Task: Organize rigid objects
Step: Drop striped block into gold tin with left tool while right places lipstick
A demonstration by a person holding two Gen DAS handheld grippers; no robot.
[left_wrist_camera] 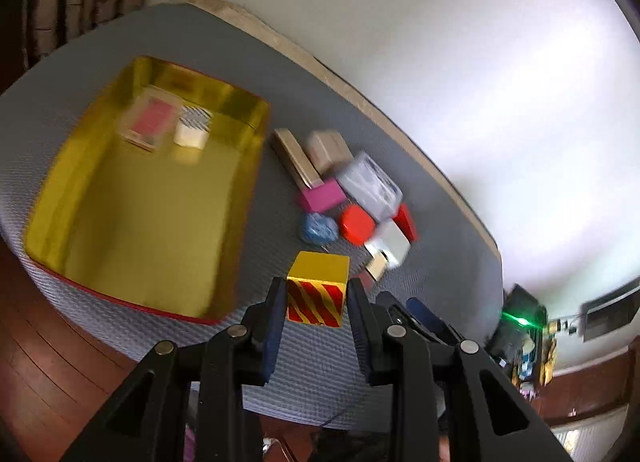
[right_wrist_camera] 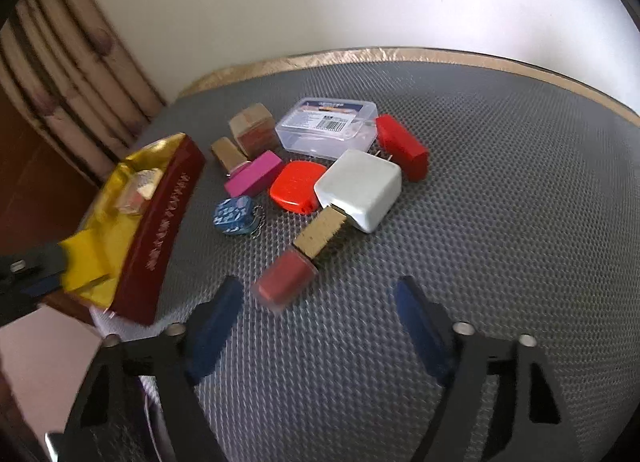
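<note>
The left gripper (left_wrist_camera: pixel 316 298) is clenched on the yellow striped block (left_wrist_camera: pixel 318 288), held above the mat with the gold tray (left_wrist_camera: pixel 52 206) lying at its ten o'clock. The right gripper (right_wrist_camera: pixel 316 310) hangs released; the nail polish bottle (right_wrist_camera: pixel 300 258) lies just ahead at twelve o'clock, long axis pointing toward one o'clock.

The left gripper (left_wrist_camera: pixel 317 290) is raised above the tabletop (left_wrist_camera: pixel 440 282), its jaws closed flat against two opposite sides of a yellow cube (left_wrist_camera: pixel 318 288). The right gripper (right_wrist_camera: pixel 318 302) hangs low over the tabletop, jaws spread wide and holding nothing.
</note>
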